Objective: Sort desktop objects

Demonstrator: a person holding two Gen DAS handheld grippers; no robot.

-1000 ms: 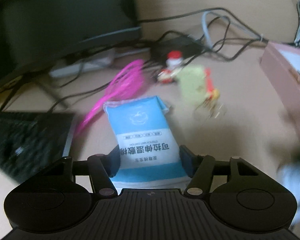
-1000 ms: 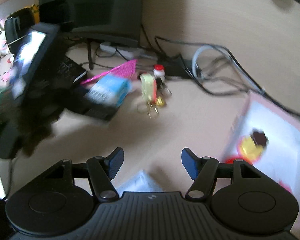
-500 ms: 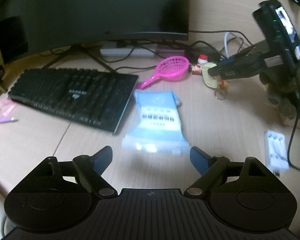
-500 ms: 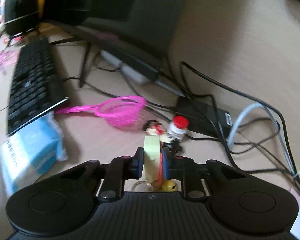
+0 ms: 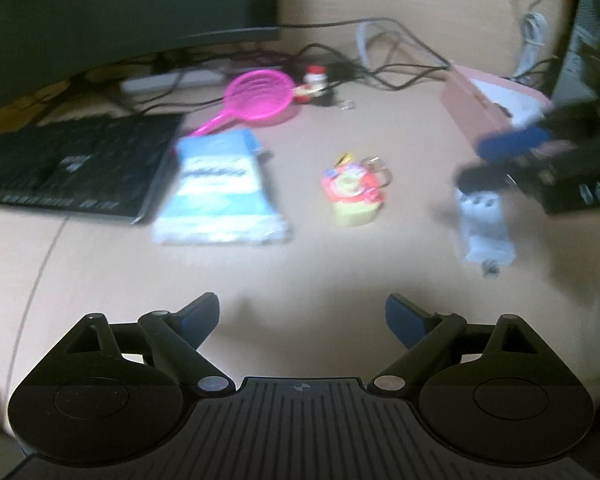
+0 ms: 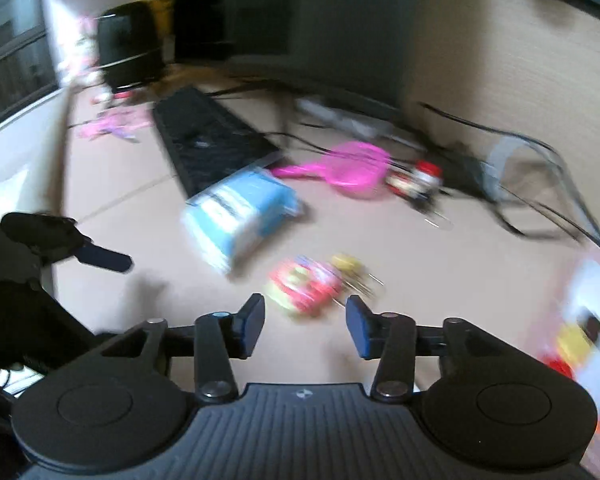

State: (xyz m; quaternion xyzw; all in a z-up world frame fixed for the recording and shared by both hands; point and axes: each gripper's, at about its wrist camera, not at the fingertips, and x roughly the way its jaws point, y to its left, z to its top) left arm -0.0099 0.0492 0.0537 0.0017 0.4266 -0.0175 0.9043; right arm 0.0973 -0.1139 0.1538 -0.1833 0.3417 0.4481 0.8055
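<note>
1. Black keyboard sits far left under the monitor; I judge it's a fixture, not for sorting.
2. Blue-and-white soft tissue pack lies flat against the keyboard's edge. My left gripper hangs above bare desk short of it, jaws spreading wide, nothing between them.
3. Pink plastic scoop net lies behind the pack, near the cables.
4. Red-and-yellow toy keychain lies on the desk just ahead of my right gripper; jaws opening, pads clear of it, so it's loose.
5. Pink open box at right, likely the drop bin.
</note>
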